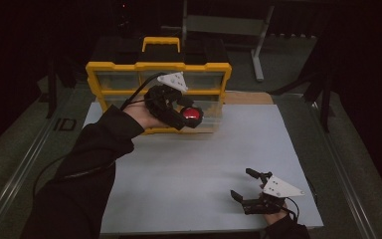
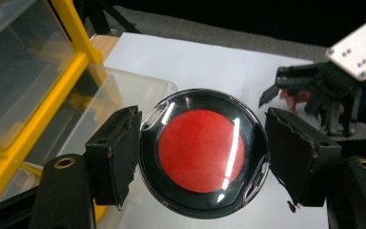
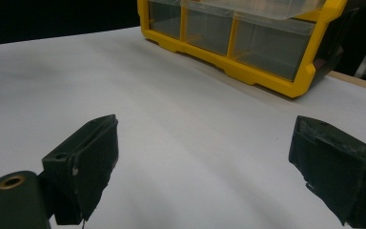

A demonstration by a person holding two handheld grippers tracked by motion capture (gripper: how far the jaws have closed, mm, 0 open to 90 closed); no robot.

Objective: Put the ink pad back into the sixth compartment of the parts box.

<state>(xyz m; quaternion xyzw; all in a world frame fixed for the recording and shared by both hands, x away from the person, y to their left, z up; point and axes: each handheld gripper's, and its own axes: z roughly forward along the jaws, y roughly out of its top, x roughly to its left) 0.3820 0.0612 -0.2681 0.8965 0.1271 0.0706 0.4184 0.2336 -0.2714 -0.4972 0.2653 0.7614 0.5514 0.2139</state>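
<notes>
Left tool clamps red disc — high view blurs it.

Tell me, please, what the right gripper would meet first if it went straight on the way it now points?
Probably the yellow organizer: the right gripper points over bare white tabletop toward it, though depth is unclear.

We see a round case of glossy black plastic with a clear shiny lid over a matt red disc. The left hand-held gripper has matt black pads, rough and frayed at the edges. The organiser is smooth yellow plastic with clear, faintly cloudy drawers. The desk wears a smooth matt white sheet; bare wood shows at its far edge.
</notes>
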